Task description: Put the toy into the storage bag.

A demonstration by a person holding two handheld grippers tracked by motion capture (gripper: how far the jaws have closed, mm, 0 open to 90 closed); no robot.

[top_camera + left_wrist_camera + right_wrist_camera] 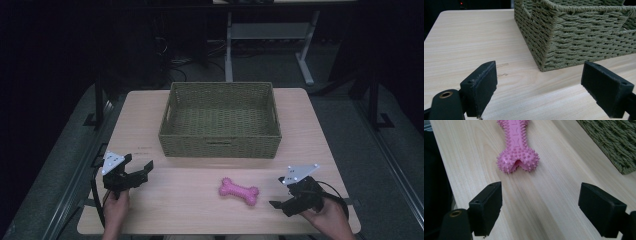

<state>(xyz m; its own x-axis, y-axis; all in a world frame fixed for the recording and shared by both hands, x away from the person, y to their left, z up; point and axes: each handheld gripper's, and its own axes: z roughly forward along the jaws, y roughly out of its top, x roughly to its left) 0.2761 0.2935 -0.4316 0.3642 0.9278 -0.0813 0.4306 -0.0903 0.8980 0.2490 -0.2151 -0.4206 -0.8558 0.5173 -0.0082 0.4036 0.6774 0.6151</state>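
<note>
A pink spiky bone-shaped toy [239, 191] lies flat on the light wooden table [190, 210], in front of a woven olive basket [220, 142]. My right gripper [277, 192] is held just right of the toy, open and pointing at it. In the right gripper view the toy's [516, 147] near end lies a little ahead of the open right gripper [540, 207], with nothing between the jaws. My left gripper [140, 164] is open at the table's left front. In the left gripper view the left gripper [539, 85] faces the basket's near corner [574, 37].
The basket looks empty and sits mid-table toward the far edge. The basket's corner [614, 140] is to the right in the right gripper view. Beyond the table are a dark floor and a desk frame [230, 45]. The table's front edge is close to both hands.
</note>
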